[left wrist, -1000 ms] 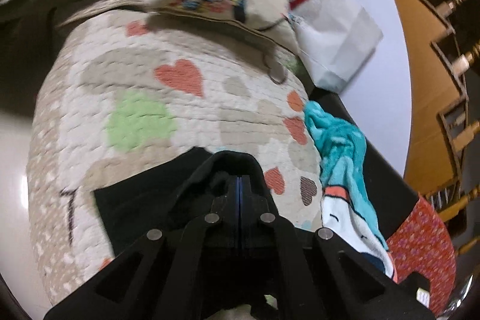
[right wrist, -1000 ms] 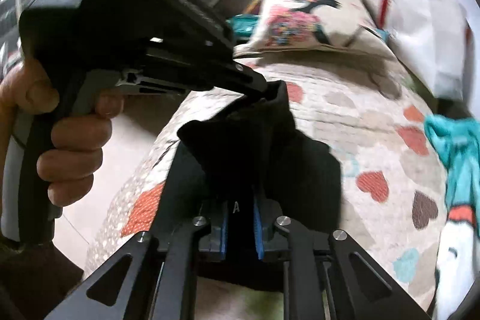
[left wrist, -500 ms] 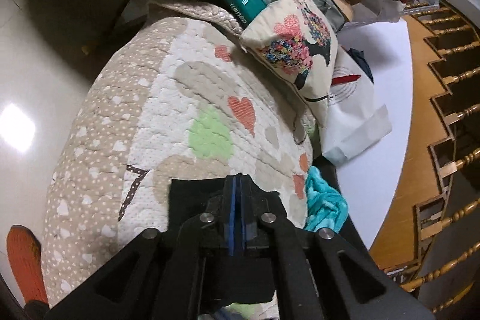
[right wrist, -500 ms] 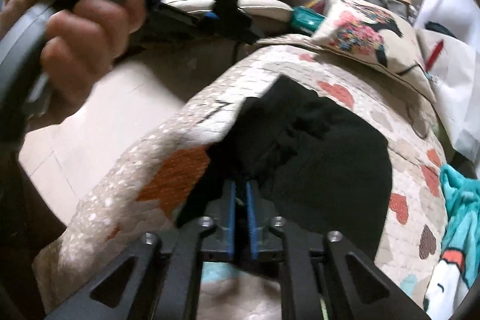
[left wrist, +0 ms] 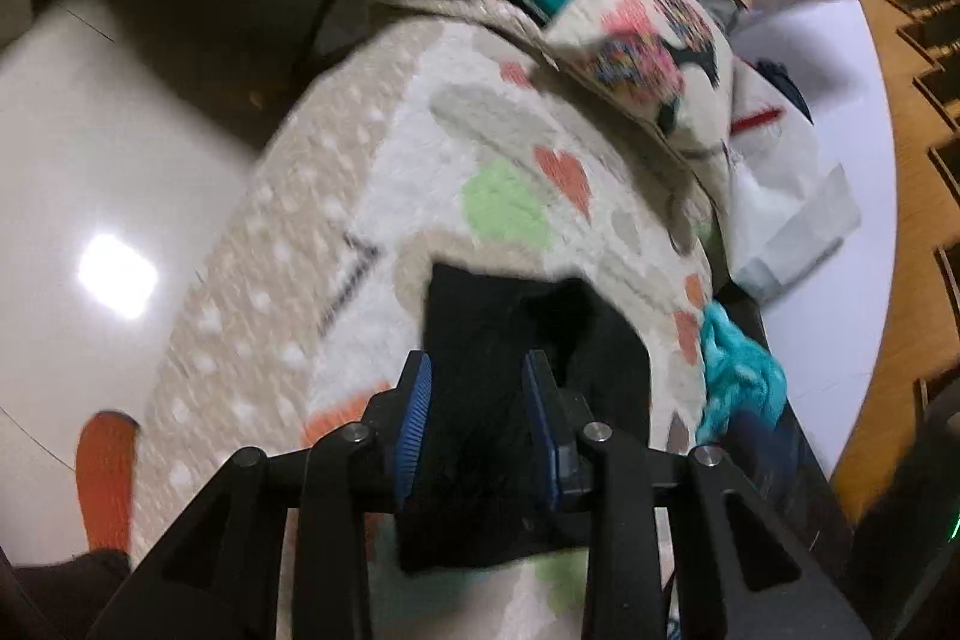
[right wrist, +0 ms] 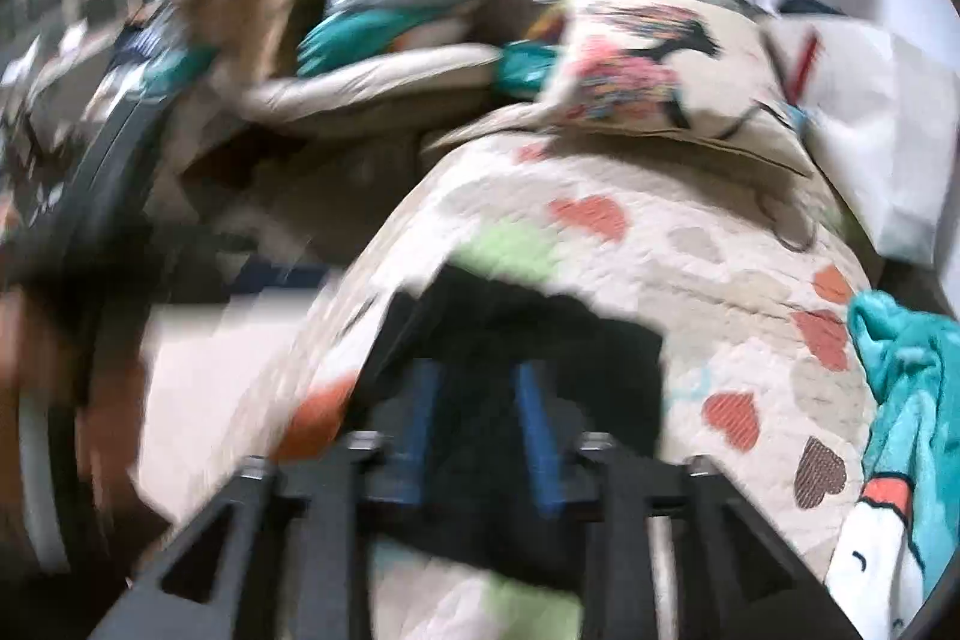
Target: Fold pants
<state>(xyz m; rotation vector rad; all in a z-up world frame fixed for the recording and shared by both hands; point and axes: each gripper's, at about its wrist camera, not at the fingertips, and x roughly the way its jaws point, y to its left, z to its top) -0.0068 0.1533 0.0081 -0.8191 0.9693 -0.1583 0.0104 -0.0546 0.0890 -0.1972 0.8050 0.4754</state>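
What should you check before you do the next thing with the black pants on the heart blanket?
1. Left gripper let go: ok, its blue pads stand apart with nothing pinched.
2. Right gripper let go: ok, open as well, though that view is blurred.
3. Black pants lying on the heart blanket: ok, they rest as a compact dark bundle.
4. Fold neat and edges lined up: cannot tell, the fabric is too dark and one part looks bunched.
5. Teal cloth out of the way: ok, it lies apart at the blanket's right edge.
6. Pillow clear of the pants: ok, it sits farther back.
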